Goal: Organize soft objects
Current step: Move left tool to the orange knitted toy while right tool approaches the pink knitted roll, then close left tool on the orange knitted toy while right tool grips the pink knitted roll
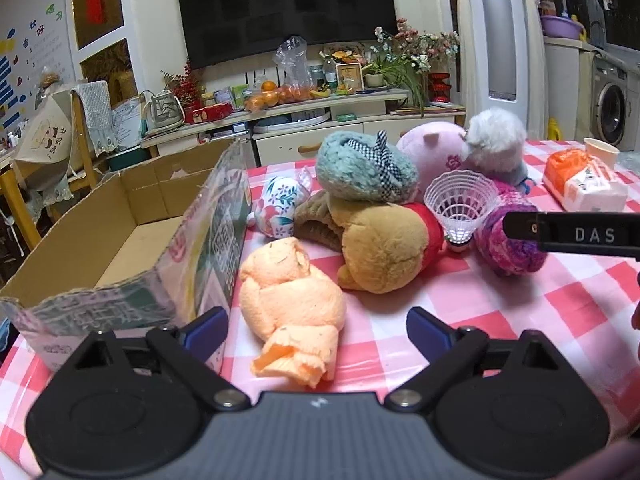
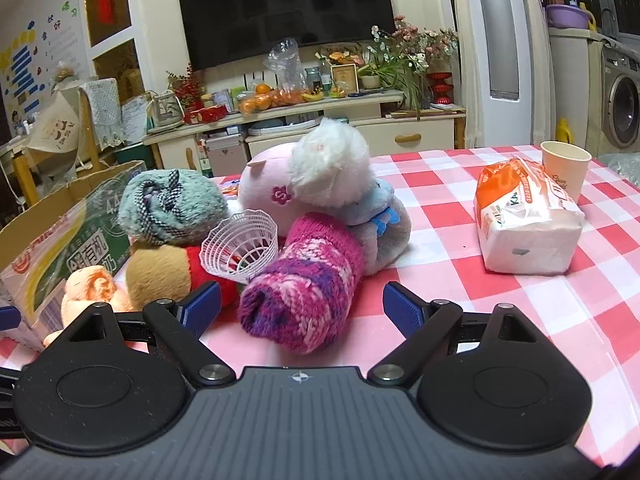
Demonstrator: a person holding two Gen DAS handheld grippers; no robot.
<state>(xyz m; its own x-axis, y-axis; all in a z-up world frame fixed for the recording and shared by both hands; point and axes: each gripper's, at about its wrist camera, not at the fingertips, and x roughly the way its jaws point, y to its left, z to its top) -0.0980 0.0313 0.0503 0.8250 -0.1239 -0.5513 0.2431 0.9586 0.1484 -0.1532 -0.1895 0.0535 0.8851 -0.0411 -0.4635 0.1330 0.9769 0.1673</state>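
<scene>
Your left gripper is spread wide at lower centre, the peach rolled towel lying between its fingers, untouched. Your right gripper gapes likewise around the magenta knitted roll. Mid-frame sits the plush pile, a yellow bear in front; the cardboard box stands left.
</scene>
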